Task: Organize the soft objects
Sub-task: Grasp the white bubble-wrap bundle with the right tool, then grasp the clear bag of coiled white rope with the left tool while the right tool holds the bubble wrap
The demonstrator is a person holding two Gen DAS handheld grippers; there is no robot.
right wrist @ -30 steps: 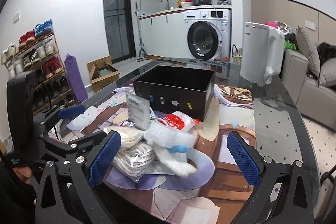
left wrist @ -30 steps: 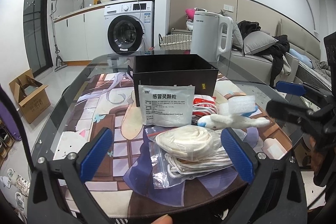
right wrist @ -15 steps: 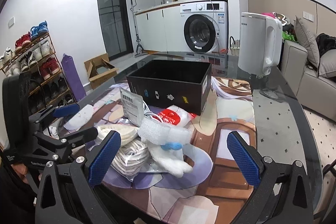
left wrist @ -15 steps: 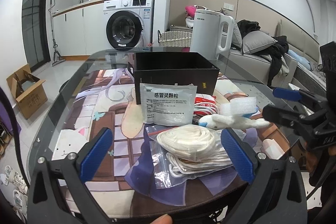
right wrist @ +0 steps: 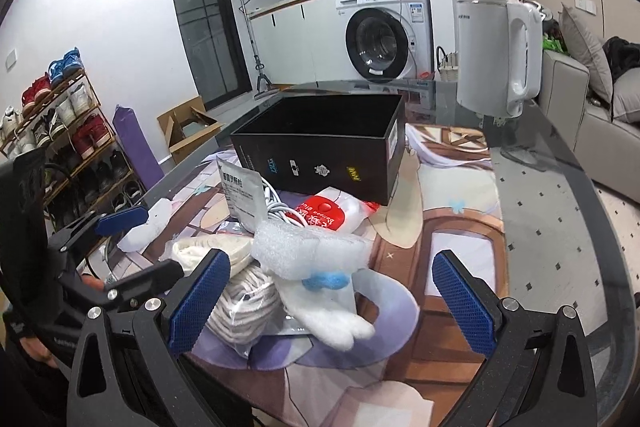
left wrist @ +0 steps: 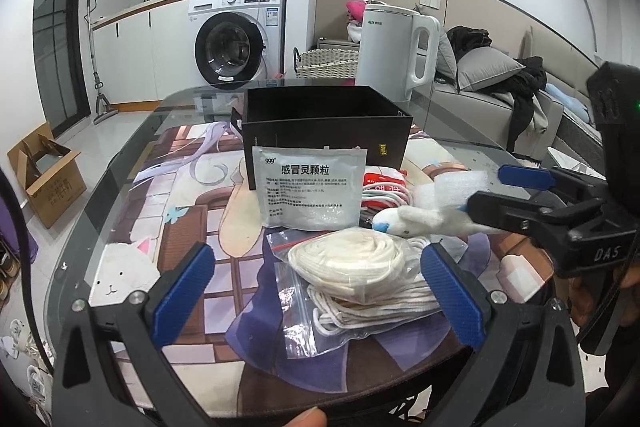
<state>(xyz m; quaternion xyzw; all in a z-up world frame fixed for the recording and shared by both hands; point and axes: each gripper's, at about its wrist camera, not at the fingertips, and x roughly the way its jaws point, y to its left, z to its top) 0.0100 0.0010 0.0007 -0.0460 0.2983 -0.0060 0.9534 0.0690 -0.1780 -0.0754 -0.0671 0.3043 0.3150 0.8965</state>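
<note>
Left gripper (left wrist: 316, 291): jaws spread wide, nothing held; hovered low over the clear zip bag of coiled off-white cord (left wrist: 360, 275), which sits between the blue pads.
Right gripper (right wrist: 332, 295): jaws spread wide, empty; aimed at the white plush toy with blue patch (right wrist: 332, 303) and the white foam wrap piece (right wrist: 304, 247) lying on it.
Change, right: over the last second the right gripper has been brought in closer from the right side; in the left view its fingertips (left wrist: 520, 177) are now seen just beside the foam piece, near touching; contact cannot be confirmed.
Change, left: little shift is seen; the same hover over the cord bag is kept.
Pile: nothing displaced; the white medicine sachet with printed text (left wrist: 312, 187) is leaned upright against the black open-top box (left wrist: 320, 123); the red-and-white packet (right wrist: 326, 217) and white cable sit behind the plush.
Box: nothing is seen inside from these angles; set at the far side of the glass-topped surface with cartoon mat (left wrist: 132, 211).
Task state: judged early, no soft item stowed yet.
Meaning: the approach is judged nearly done; the plush or foam looks the likely first pick for the right jaws.
Risk: the foam is loosely stacked and may slide off if the plush is pinched.
</note>
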